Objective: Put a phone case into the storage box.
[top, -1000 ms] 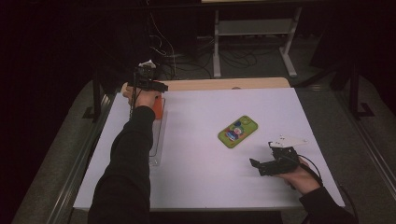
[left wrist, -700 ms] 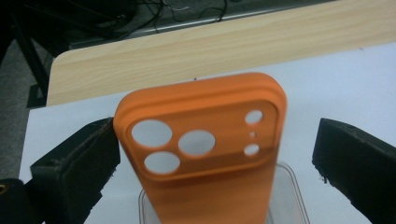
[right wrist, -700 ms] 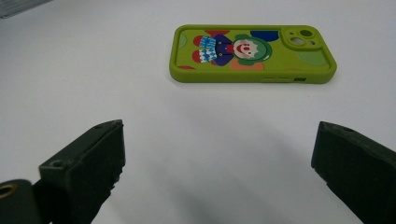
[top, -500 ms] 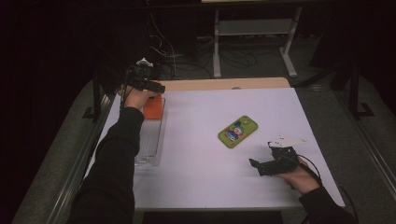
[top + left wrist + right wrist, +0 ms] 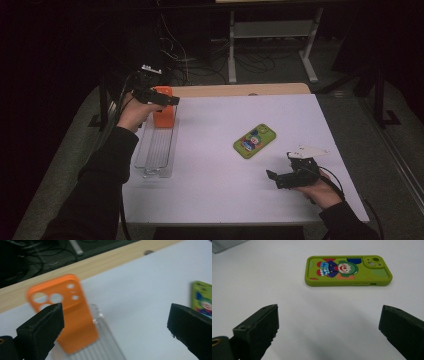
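While L gripper (image 5: 167, 100) is hovering wide open w/ nothing held, orange case (image 5: 66, 315) is leaning in rack (image 5: 156, 150). R gripper (image 5: 272, 176) is resting wide open near green case (image 5: 348, 270), apart.

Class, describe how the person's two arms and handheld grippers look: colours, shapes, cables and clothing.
Both arms wear dark long sleeves. The left gripper and right gripper are black, each with two blocky, wedge-shaped black jaws. A pale three-cornered plate tops the right gripper, and a thin dark cable trails from it.
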A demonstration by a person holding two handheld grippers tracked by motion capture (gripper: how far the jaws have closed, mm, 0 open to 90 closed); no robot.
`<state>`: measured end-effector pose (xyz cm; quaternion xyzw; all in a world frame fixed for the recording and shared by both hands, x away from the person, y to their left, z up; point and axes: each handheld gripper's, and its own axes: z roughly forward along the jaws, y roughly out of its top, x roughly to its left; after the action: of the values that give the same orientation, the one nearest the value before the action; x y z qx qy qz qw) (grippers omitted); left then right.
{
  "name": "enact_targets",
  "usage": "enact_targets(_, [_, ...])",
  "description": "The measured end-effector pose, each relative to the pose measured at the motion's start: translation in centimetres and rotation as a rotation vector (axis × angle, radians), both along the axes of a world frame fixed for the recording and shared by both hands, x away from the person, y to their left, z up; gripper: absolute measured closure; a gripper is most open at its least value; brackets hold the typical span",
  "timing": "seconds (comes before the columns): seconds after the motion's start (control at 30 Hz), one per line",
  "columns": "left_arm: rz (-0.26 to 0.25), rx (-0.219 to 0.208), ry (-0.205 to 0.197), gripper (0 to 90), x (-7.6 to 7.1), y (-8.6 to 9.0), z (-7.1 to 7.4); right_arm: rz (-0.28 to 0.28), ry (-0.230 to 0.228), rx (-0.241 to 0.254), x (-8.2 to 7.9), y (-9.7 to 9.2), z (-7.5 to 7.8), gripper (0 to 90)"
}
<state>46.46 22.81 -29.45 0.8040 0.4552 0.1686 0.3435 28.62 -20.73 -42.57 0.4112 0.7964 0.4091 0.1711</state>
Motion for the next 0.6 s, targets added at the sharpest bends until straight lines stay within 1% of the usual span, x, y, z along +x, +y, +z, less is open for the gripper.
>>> enact_targets(0.13, [-0.068, -0.02, -0.011, 0.4, -1.7, -1.2, -0.3, 0.002, -0.003, -0.001, 0.0, 0.0, 0.0, 1.9])
enact_targets(0.17, [-0.081, -0.031, -0.014, 0.4, -2.1, -1.6, -0.4, 0.001, -0.002, 0.002, 0.0, 0.1, 0.1, 2.0])
enact_targets(0.2, [-0.095, -0.032, -0.013, 0.4, -2.5, -1.9, -0.6, 0.005, -0.009, 0.001, 0.0, 0.0, 0.0, 1.9])
enact_targets(0.3, [-0.129, -0.045, -0.011, 0.4, -3.5, -3.1, -1.2, 0.006, 0.001, 0.002, -0.2, 0.0, 0.0, 2.0])
enact_targets(0.43, [-0.169, -0.058, -0.015, 0.4, -4.7, -4.7, -1.9, 0.017, -0.009, 0.001, -0.4, -0.1, 0.1, 1.9])
enact_targets(0.6, [-0.214, -0.067, -0.014, 0.5, -5.7, -6.8, -2.7, 0.016, -0.017, 0.009, -0.3, -0.3, 0.3, 1.9])
